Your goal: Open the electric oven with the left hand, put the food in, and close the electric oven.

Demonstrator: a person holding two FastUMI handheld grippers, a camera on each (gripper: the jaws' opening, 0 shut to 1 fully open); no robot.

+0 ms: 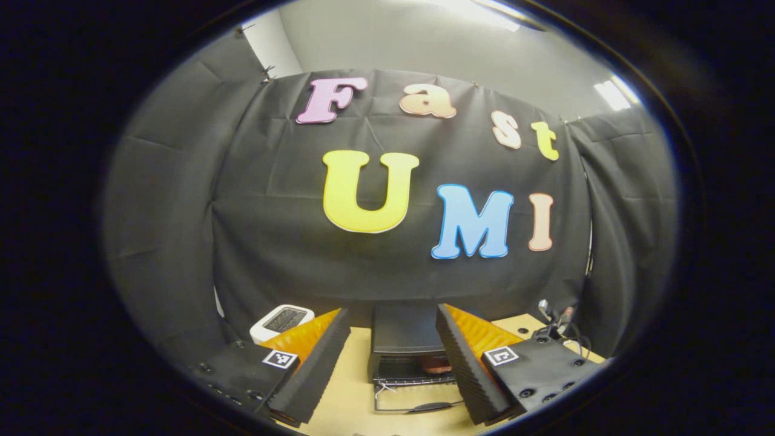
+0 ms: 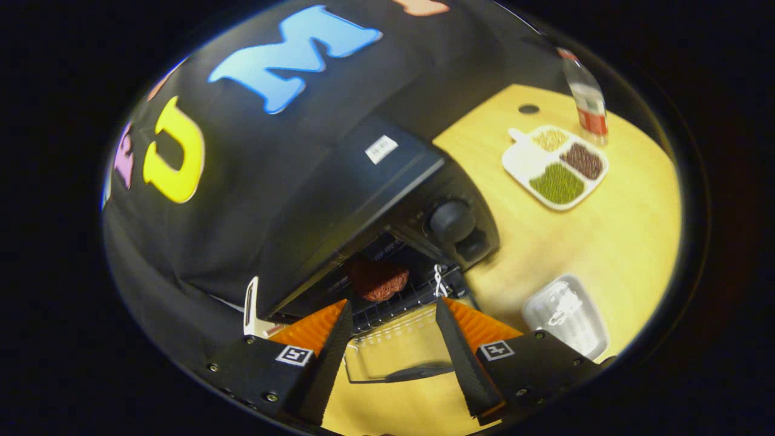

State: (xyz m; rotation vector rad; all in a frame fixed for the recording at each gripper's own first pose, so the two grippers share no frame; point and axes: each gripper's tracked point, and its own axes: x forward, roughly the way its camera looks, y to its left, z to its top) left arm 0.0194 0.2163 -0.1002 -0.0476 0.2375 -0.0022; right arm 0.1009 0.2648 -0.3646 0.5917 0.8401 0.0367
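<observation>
Food: reddish-brown lump (image 2: pixel 378 280) sits on the rack inside the black electric oven (image 2: pixel 387 200).
Door: glass door (image 1: pixel 418 396) lies dropped flat, ahead between your left gripper (image 1: pixel 393 369) fingers, hinge line crosswise.
Claws: left gripper spread, empty; right gripper (image 2: pixel 390 357) spread, empty.
Nearer: judged similar.
Surface: pale wooden table (image 2: pixel 605 242), compartment dish (image 2: pixel 555 166).

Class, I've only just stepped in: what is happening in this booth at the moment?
A person with a gripper in each hand is loading an electric oven on a wooden table. Its glass door is folded down and the reddish-brown food already lies on the rack inside. The left gripper and right gripper are both open and empty, facing the oven. The door is not yet closed.
</observation>
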